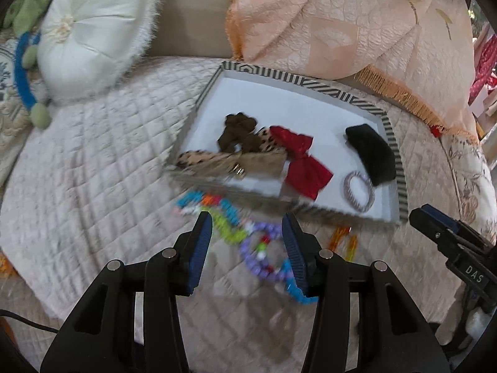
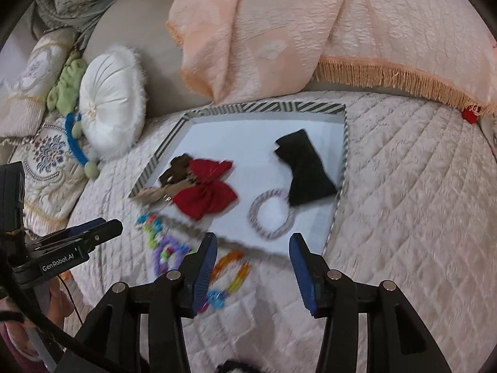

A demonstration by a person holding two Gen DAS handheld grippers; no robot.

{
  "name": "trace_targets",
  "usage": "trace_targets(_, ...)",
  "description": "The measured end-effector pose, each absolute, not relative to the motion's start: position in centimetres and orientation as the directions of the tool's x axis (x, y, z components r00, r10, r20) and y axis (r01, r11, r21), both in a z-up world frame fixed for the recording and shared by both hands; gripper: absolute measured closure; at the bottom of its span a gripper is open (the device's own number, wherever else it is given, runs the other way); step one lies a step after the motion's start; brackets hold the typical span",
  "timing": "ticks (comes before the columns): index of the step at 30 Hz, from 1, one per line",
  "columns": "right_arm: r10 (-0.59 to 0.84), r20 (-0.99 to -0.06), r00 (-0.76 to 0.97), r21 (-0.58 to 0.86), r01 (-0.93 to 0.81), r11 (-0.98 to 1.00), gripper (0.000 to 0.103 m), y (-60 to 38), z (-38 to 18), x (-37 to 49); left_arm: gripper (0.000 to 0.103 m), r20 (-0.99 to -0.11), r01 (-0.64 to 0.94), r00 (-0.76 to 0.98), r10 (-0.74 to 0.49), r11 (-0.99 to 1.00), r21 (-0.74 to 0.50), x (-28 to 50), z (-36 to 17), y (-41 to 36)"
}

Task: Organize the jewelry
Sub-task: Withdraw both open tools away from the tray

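A striped-rim tray (image 1: pixel 310 81) (image 2: pixel 264 107) lies on the quilted bed. It holds a red bow (image 1: pixel 299 163) (image 2: pixel 206 194), a brown bow (image 1: pixel 236 132), a leopard-print clip (image 1: pixel 217 163), a black furry clip (image 1: pixel 372 152) (image 2: pixel 306 168) and a striped hair ring (image 1: pixel 358 191) (image 2: pixel 270 214). In front of the tray lie a multicoloured bead chain (image 1: pixel 217 214) (image 2: pixel 152 227), a purple bead bracelet (image 1: pixel 257 255) (image 2: pixel 167 255) and an orange-and-rainbow plastic bracelet (image 2: pixel 230 273) (image 1: pixel 344 239). My left gripper (image 1: pixel 247 230) is open above the purple bracelet. My right gripper (image 2: pixel 253 248) is open above the orange bracelet.
A round white cushion (image 1: pixel 93 37) (image 2: pixel 111 99), a blue headband (image 1: pixel 23 71) and a green plush (image 2: pixel 66 84) sit at the left. A peach fringed blanket (image 1: pixel 357 31) (image 2: pixel 310 31) is draped behind the tray. Bare quilt (image 2: pixel 419 202) lies to the right.
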State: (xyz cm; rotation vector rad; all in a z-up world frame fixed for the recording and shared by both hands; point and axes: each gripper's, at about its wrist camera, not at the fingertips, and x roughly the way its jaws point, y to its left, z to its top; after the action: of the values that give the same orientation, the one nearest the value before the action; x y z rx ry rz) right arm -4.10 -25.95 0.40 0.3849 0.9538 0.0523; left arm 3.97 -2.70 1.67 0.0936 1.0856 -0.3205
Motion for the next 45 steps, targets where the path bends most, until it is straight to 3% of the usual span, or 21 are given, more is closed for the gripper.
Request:
trace_targets(22,0.225,-0.757,0.614,0.318,0.045,0.947,0.047,-19.7,3.8,-10.3,0.057,-0.825,0.285,0.528,-0.202,0.957,-0.051,-3.3,4.6,1.3)
trace_targets(45,0.215,-0.785,0.581,0.295,0.046,0.954,0.045,-19.4,2.2,-10.2,0.057,-0.85,0.223,0.492,-0.189,0.971,-0.087,-2.2,3.4,3.7)
